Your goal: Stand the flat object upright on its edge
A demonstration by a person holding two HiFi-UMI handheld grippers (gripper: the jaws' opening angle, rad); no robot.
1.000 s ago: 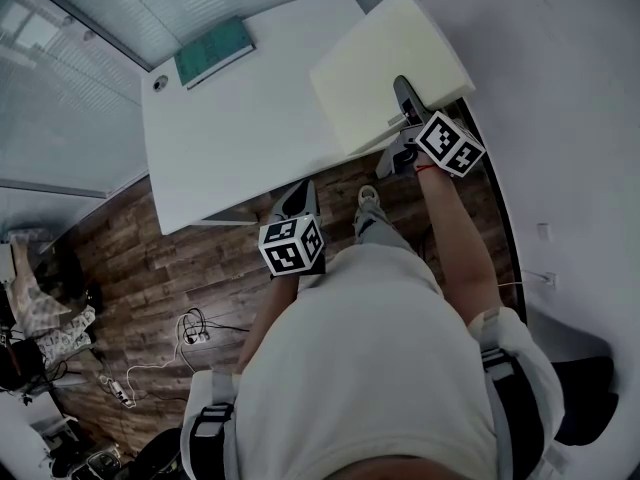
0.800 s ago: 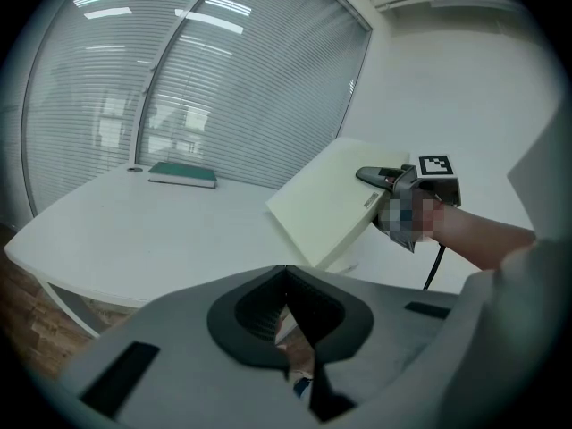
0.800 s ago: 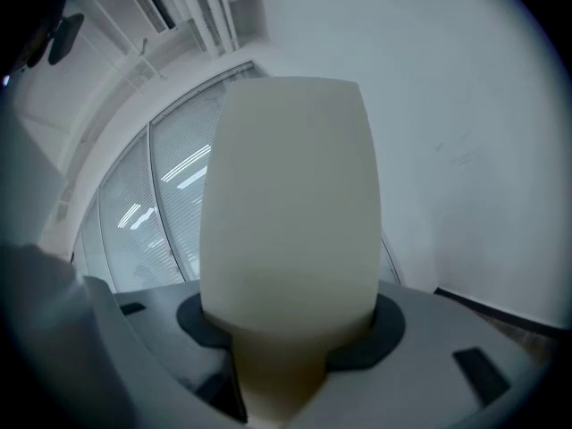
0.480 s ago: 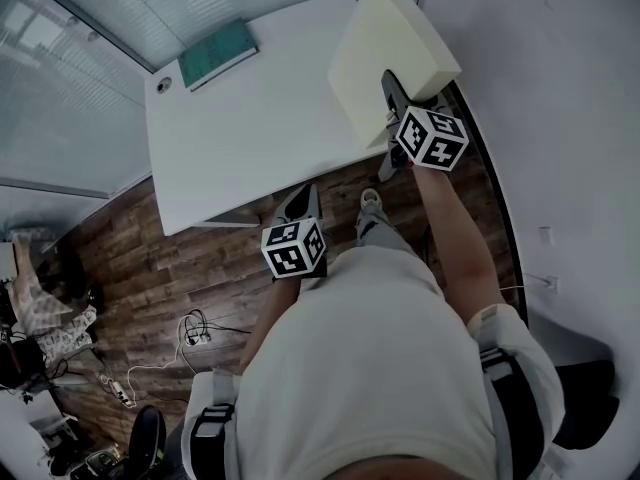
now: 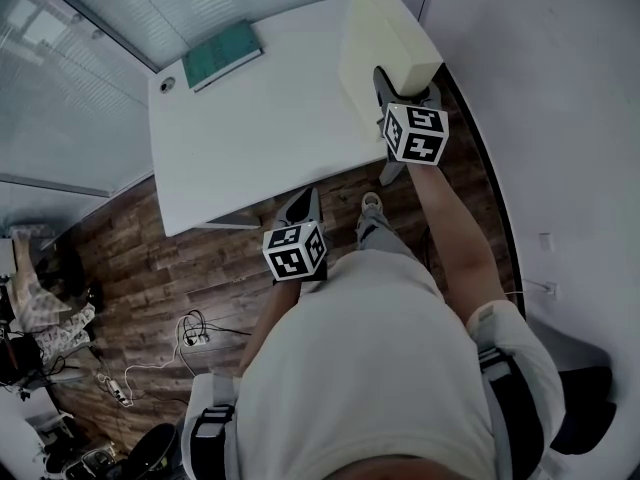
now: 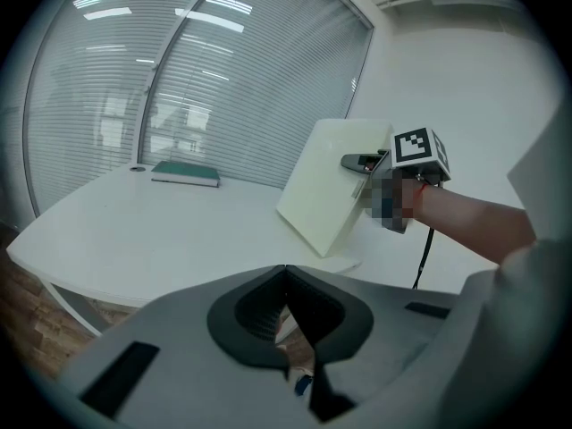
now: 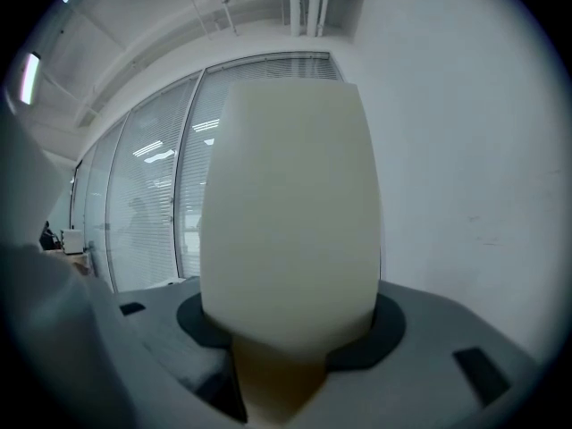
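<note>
Thick cream foam slab (image 5: 375,28) tilted on smooth white table (image 5: 250,118), squeezed in rt tongs (image 7: 290,320) (lt tongs (image 6: 284,275) closed, empty).

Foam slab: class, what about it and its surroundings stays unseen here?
- Lower edge of the foam slab: right gripper view, slab blocks the table.
- Cover print of the green book: head view, too small.
- Small round thing near the book: head view, too small to identify.

Foam slab (image 5: 372,40): thick, cream-white, rectangular; tilted steeply, lower edge on the right end of the white table (image 5: 250,138), clamped in the right gripper (image 5: 398,88).
</note>
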